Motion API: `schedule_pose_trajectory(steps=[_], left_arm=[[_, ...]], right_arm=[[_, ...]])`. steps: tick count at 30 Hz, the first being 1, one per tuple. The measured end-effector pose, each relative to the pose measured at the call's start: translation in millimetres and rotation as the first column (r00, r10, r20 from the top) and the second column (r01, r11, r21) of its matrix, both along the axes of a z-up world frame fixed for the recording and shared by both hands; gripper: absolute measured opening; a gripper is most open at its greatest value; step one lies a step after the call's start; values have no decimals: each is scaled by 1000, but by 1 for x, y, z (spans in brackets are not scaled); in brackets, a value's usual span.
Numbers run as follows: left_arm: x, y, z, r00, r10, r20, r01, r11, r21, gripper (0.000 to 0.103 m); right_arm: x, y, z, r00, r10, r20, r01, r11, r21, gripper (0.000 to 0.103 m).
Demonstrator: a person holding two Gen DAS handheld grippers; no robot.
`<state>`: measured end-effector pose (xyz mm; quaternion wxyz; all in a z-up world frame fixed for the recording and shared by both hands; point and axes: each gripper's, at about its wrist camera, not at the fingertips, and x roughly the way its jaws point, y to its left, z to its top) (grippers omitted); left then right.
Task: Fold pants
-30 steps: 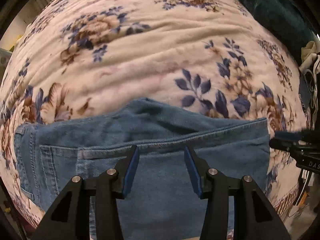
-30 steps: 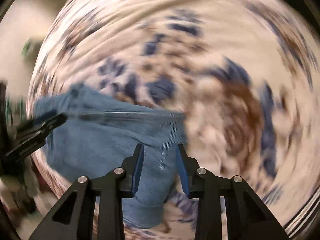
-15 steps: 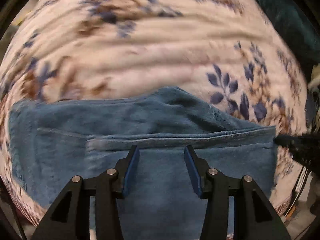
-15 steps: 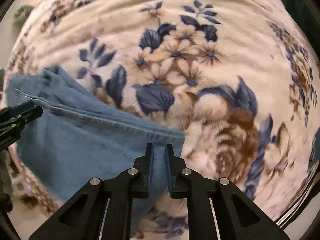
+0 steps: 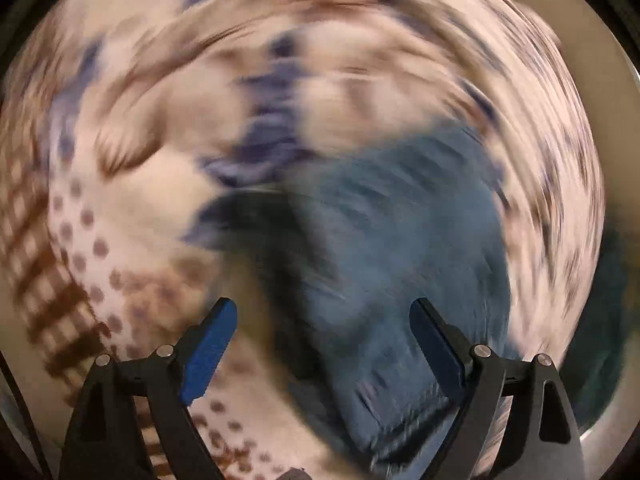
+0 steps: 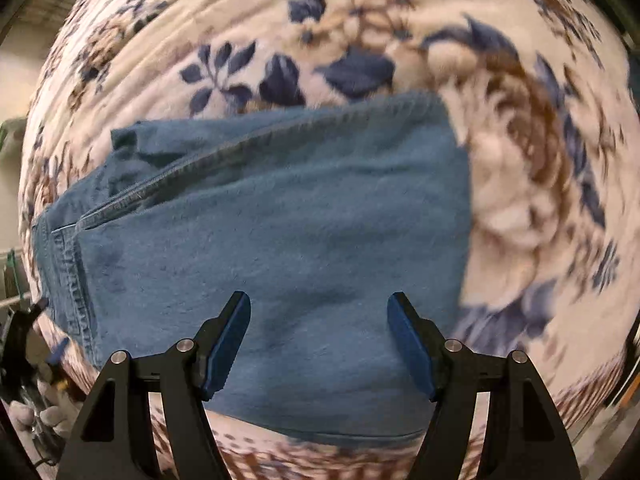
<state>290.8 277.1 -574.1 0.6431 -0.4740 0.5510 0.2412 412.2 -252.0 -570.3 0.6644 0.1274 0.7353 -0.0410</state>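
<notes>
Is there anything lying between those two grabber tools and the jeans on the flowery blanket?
Nothing visible. The right gripper hangs open directly over the folded jeans, its jaws having just opened. The left gripper's view is badly blurred, showing only denim and blanket ahead.

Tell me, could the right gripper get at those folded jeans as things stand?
Probably yes: the right gripper hangs open right over the jeans on the floral blanket, its jaws just opened, nothing between.

A cream blanket [image 6: 520, 208] printed with blue and brown flowers is spread as the supporting surface, and folded blue denim pants [image 6: 280, 240] are laid flat directly on it, with the blanket's checked and dotted border [image 6: 320, 460] seen just beside their near edge.
</notes>
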Motion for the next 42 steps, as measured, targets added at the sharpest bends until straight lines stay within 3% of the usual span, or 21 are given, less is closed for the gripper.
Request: schedule_pose_trajectory(steps=[3,6,7,8,9,11,13,15,16,19,23,26,28,30,33,36,38,41,42], left_arm=[[-11,19,-20,991,132,20,-131,990,-50,88],[1,20,-28,986,161,38,-158,985,-69,88],[9,16,-24,987,142,73,-138,989,-60,86],[14,15,-18,989,119,92,-116,992,-43,72],[19,10,-10,992,82,98,-82,997,-12,70],[28,-2,3,988,-11,155,5,999,38,46],[27,-5,1,986,-50,156,40,997,68,46],[23,4,-14,988,-13,156,10,1000,17,51],[22,10,-29,985,9,171,-1,999,-45,58],[17,27,-46,972,86,218,-50,985,-164,59],[16,21,-27,960,10,280,25,993,-119,27],[11,14,1,943,-43,331,68,996,-64,24],[11,8,22,935,-121,335,117,993,32,24],[21,-23,65,897,-279,342,220,954,203,24],[28,-68,107,825,-425,373,312,892,326,24],[30,-122,144,736,-537,411,406,837,366,24],[32,-171,158,671,-618,410,489,784,382,24],[31,-233,154,611,-690,388,577,724,378,24],[31,-257,147,589,-722,362,606,692,392,24]], right_arm=[[-13,15,-6,1000,-18,-4,18,1000,-22,74],[-20,33,-6,1000,3,-3,-3,998,-56,74],[-21,36,-6,1000,9,-2,-9,998,-62,74],[-22,40,-6,1000,12,0,-12,998,-67,74],[-21,42,-6,1000,15,0,-15,997,-71,74],[-21,49,-5,1000,27,-2,-27,996,-81,74],[-24,56,-2,1000,31,-1,-31,995,-94,74],[-26,67,-3,999,31,-6,-32,994,-103,74],[-27,69,-3,1000,25,-8,-26,994,-103,74],[-15,113,-12,1000,-2,-17,1,995,-98,74],[-29,125,-20,999,-33,-21,31,995,-93,74],[-38,129,-20,999,-51,-11,50,995,-91,74],[-47,129,-15,998,-63,6,63,994,-86,74],[-54,127,-10,997,-69,25,71,994,-86,74],[-73,106,0,996,-76,42,79,994,-78,74],[-83,88,9,993,-99,60,103,993,-63,74],[-93,71,18,989,-127,77,131,990,-53,74],[-108,43,30,982,-166,90,171,984,-50,74],[-113,30,37,979,-179,94,185,981,-54,74]])
